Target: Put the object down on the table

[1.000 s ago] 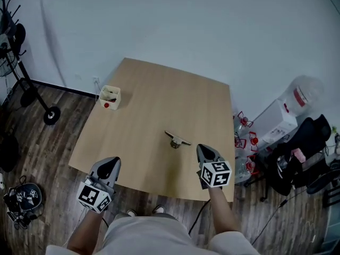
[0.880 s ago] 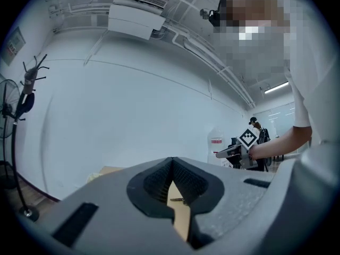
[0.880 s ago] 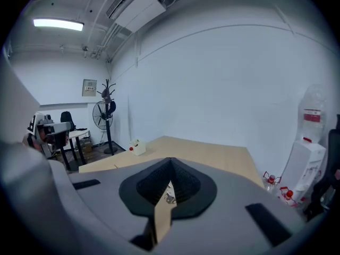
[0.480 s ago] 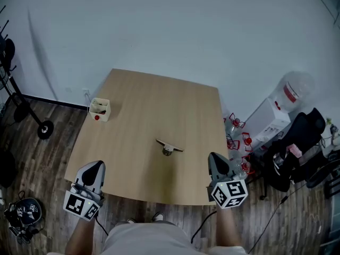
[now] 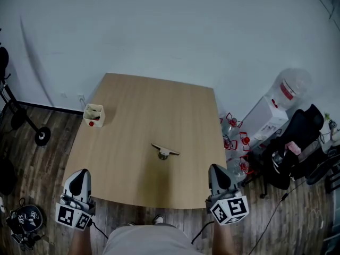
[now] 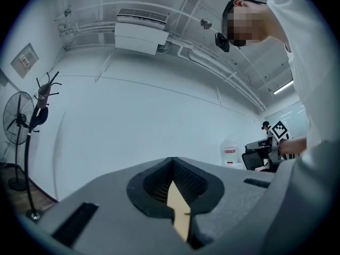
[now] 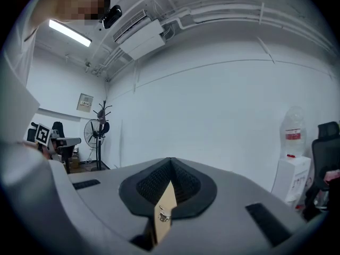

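A light wooden table [image 5: 138,105] is standing on the dark plank floor [image 5: 42,158], its far edge near the white wall. A small object [image 5: 164,152], a flat bar across a little round base, is lying around the table's middle. An open cream box [image 5: 94,115] with something red inside is sitting at the table's left edge, well apart from the object.

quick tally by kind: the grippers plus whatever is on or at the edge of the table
grippers: 2, the left gripper and the right gripper
small box: 1
small object with a flat bar on top: 1
total: 4
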Available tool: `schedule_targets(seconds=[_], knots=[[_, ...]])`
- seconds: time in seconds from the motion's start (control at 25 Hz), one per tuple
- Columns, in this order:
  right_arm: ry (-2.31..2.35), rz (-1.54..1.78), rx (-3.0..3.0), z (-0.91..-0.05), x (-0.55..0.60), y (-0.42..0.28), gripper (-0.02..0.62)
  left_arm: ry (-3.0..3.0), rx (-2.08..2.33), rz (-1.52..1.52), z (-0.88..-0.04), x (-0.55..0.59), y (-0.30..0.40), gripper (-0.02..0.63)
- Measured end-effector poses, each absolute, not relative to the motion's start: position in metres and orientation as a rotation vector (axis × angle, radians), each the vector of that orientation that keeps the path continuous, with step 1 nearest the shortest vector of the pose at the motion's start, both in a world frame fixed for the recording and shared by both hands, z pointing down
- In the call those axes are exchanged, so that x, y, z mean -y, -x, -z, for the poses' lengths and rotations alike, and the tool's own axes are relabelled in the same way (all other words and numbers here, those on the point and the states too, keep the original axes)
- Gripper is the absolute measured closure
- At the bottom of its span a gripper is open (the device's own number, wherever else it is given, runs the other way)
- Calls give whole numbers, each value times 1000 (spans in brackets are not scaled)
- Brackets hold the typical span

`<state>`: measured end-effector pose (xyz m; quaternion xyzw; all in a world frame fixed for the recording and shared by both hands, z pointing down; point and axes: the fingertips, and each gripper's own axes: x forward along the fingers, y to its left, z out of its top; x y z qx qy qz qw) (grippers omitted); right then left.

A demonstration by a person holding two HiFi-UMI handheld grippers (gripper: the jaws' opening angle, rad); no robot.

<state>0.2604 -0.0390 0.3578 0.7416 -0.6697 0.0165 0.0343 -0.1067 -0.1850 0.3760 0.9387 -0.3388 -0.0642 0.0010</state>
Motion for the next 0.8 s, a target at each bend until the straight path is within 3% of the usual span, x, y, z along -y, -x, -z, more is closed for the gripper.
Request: schedule_targets(seconds=[0.8], knots=[[-2299, -28, 1979, -364, 40, -243, 597, -2989, 1016, 159, -375, 183, 99, 601]])
